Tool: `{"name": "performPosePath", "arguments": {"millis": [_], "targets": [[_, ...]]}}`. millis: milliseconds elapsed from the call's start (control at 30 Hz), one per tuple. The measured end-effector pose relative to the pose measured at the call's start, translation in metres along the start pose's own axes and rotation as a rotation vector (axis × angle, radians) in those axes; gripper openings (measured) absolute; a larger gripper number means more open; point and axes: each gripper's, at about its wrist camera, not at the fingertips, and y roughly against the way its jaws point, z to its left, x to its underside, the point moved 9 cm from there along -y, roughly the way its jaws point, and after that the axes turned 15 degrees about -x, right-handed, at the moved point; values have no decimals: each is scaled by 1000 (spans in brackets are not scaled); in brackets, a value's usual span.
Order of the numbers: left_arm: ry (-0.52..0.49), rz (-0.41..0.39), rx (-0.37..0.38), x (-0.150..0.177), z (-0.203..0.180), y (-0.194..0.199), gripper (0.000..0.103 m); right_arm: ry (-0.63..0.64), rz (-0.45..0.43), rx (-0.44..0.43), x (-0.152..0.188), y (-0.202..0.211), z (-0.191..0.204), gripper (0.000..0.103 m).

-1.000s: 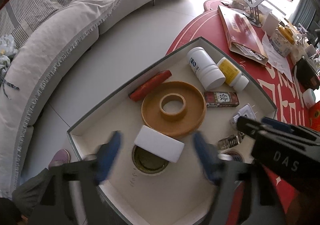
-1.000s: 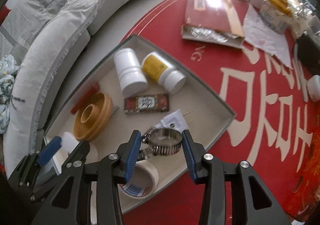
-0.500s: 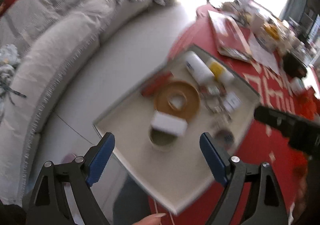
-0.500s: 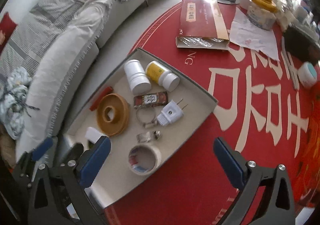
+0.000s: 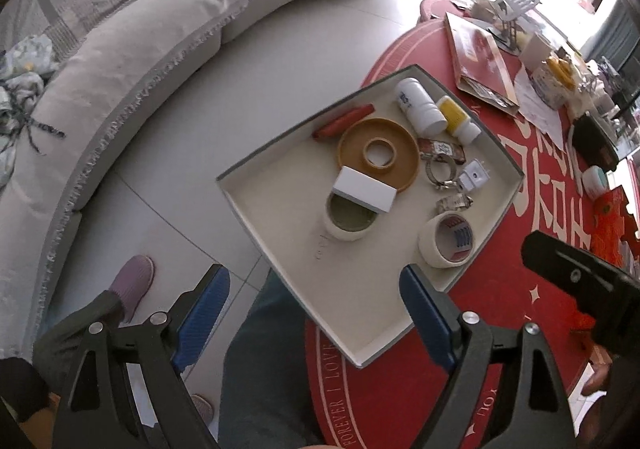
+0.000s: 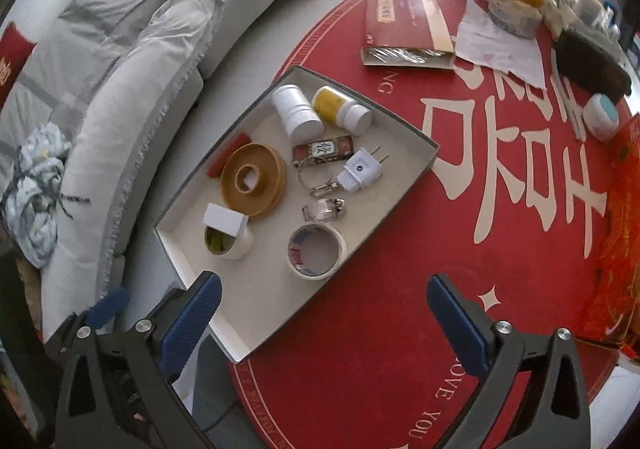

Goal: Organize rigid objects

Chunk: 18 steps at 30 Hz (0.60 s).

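Both grippers hang high above the work with nothing between their blue pads. The right gripper point(image 6: 324, 323), at the bottom of its own view, has just been opening and now stands spread as wide as it goes, empty, over the red bench point(image 6: 400, 309) just below the tray's near edge. The left gripper point(image 5: 316, 313), low in its view, is spread too and holds nothing; its pads frame the near corner of the tray point(image 5: 280, 249), which juts past the bench edge above a trouser leg and the floor.

The hose clamp point(image 6: 316, 173) lies free in the tray, touching the white plug point(image 6: 362, 171), with a smaller clamp point(image 6: 324, 209) just below and a tape roll point(image 6: 316, 255) nearest the gripper. Everything sits inside the one tray, so the sorting looks close to finished. Both grippers point steeply down, tilted slightly forward; I read that as a pose for surveying rather than reaching.
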Motion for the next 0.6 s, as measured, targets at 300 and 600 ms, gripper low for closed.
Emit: {"name": "performPosePath", "arguments": {"millis": [300,600], "targets": [[-4,-13,10,-2,1,8,89,19,22,-12,4,-3,18,103],[-14,-17,3,0,-2,10,89,57,29,32,3,0,21,103]]}}
